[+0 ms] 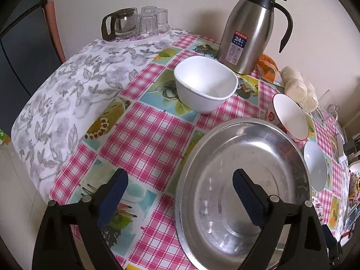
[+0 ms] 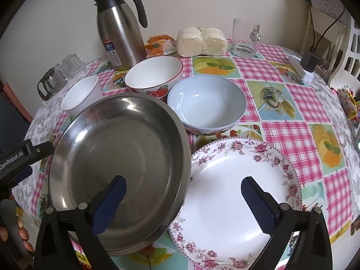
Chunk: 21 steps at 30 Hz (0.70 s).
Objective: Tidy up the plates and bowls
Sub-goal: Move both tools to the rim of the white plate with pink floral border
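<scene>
Right wrist: both grippers [image 2: 183, 199] wide, empty | steel pan [image 2: 119, 168] overlaps floral plate [image 2: 238, 198] | you pick next dish.

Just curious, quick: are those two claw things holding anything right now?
Left gripper: open, holding nothing, over the steel plate.
Right gripper: open, holding nothing.

We see a home, most likely a dining corner, because the table [image 2: 292, 117] stands against a plain wall and wears a pink checked cloth with fruit pictures. On it we find everyday things of a household: a steel thermos jug [image 2: 121, 33], a glass teapot [image 1: 119, 23] with small glasses [image 1: 153, 20], wrapped buns [image 2: 202, 41], a glass mug [image 2: 246, 38] and bowls [image 2: 205, 103]. A white chair [image 2: 346, 51] stands beside the table.
</scene>
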Each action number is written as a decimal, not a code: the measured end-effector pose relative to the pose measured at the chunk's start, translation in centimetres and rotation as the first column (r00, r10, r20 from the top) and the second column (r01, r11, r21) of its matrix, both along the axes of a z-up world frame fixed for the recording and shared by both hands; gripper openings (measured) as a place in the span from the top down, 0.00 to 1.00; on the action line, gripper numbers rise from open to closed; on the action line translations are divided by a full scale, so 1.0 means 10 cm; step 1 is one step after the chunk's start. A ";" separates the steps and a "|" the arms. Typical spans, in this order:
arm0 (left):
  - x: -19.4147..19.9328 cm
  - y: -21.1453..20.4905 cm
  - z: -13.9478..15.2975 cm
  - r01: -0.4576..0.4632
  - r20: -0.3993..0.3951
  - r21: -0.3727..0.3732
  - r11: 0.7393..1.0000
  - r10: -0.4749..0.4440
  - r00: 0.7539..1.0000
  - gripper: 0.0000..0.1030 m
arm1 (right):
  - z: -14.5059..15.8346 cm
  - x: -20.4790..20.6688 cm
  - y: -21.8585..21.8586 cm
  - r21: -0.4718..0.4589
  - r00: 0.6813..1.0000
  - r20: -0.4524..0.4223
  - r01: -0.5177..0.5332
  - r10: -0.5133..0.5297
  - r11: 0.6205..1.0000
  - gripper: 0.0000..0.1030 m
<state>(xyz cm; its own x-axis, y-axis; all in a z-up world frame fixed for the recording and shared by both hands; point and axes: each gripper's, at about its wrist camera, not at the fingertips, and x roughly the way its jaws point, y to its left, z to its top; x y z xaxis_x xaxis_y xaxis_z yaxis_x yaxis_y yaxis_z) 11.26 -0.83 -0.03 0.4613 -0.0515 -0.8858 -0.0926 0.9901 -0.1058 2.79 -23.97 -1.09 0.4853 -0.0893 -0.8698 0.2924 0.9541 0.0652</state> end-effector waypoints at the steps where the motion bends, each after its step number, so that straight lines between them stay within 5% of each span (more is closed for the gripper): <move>1: 0.00 -0.01 0.00 0.003 0.000 0.002 1.000 -0.003 1.000 0.08 | 0.00 0.00 0.00 -0.001 1.000 0.000 -0.001 0.001 1.000 0.00; 12: -0.06 -0.12 0.11 0.050 0.031 0.004 0.999 -0.050 0.998 0.08 | 0.08 -0.05 -0.06 -0.007 1.000 0.009 0.003 -0.003 1.000 0.00; 21: -0.20 -0.39 0.31 0.132 0.122 -0.085 0.988 -0.121 0.985 0.08 | 0.28 -0.22 -0.38 -0.014 0.996 0.065 0.068 -0.067 0.998 0.00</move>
